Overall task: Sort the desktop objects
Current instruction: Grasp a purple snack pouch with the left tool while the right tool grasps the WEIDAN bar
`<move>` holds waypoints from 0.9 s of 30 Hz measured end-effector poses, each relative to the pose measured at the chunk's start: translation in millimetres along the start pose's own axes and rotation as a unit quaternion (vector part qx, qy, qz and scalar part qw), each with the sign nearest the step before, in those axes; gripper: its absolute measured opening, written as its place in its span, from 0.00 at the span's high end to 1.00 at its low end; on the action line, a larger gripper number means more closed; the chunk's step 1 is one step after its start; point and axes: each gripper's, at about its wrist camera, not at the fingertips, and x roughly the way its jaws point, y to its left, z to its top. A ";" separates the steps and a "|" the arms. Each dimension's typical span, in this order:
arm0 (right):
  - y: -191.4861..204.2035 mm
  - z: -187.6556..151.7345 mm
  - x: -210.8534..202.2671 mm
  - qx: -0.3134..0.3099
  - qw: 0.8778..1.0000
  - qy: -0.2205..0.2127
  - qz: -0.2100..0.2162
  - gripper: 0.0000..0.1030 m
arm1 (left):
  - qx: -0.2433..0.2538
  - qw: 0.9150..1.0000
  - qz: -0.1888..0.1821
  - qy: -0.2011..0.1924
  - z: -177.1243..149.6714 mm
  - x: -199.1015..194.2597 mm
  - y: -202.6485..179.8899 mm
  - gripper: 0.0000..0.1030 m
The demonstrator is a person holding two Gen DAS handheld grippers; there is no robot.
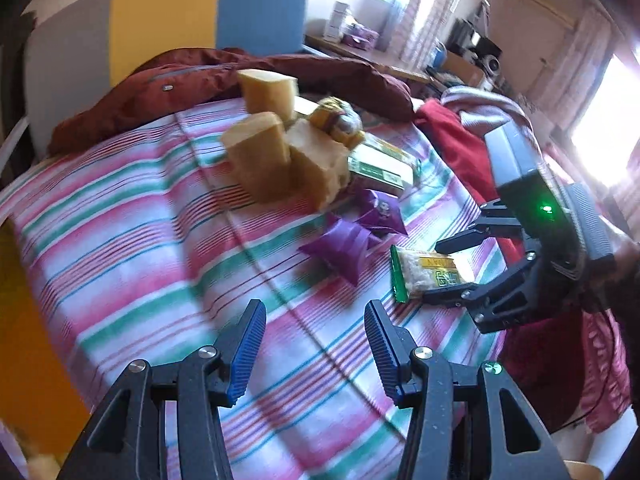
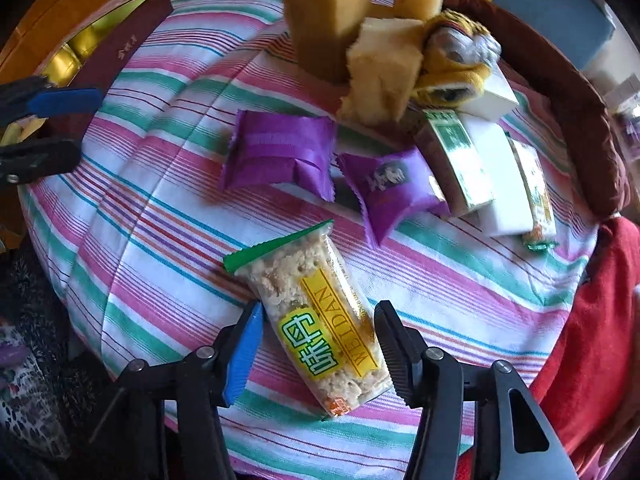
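- Right gripper points steeply down at the striped cloth; its pads sit narrow against both long edges of a rice snack bar, closed on it.
- Snack bar: clear wrapper, green crimped end, yellow label. It lies flat on the cloth, near the edge closest to the right wrist camera, its green end pointing away from the gripper.
- Left wrist view agrees: the right gripper straddles the bar's far end from the right side.
- Left gripper hangs over bare cloth, jaws moderately apart, nothing between the blue pads. From the right wrist view it shows at the left edge, well apart from the bar.
- Two purple packets lie just beyond the bar, side by side and nearly touching.
- Behind them, a cluster: three yellow sponge blocks, a yellow striped plush item leaning on them, and green-and-white boxes beside it.
- A second snack bar lies along the far side of the boxes.
- Dark red box with gold contents sits at the cloth's left corner, near the left gripper.
- Maroon jacket bunched along the cloth's far edge.
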 end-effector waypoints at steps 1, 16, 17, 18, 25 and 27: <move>-2.2 -2.8 -0.4 0.003 1.000 0.001 -0.002 0.45 | 0.008 1.000 -0.002 0.003 3.6 5.8 -3.1 0.50; -35.3 -25.3 -10.4 0.077 0.997 0.002 0.019 0.44 | 0.124 0.991 0.021 0.047 41.3 78.0 -32.1 0.44; -36.0 -26.1 -11.0 0.077 0.997 0.001 0.020 0.44 | 0.127 0.990 0.020 0.054 42.4 82.7 -31.4 0.44; -36.6 -26.9 -11.7 0.078 0.997 0.002 0.021 0.44 | 0.128 0.990 0.020 0.057 43.2 86.0 -31.0 0.44; -43.9 -32.7 -14.7 0.086 0.996 0.008 0.031 0.42 | 0.141 0.989 0.016 0.052 41.8 94.5 -32.8 0.60; -44.5 -34.1 -15.8 0.084 0.996 0.010 0.030 0.43 | 0.143 0.989 0.015 0.046 37.1 92.1 -33.8 0.61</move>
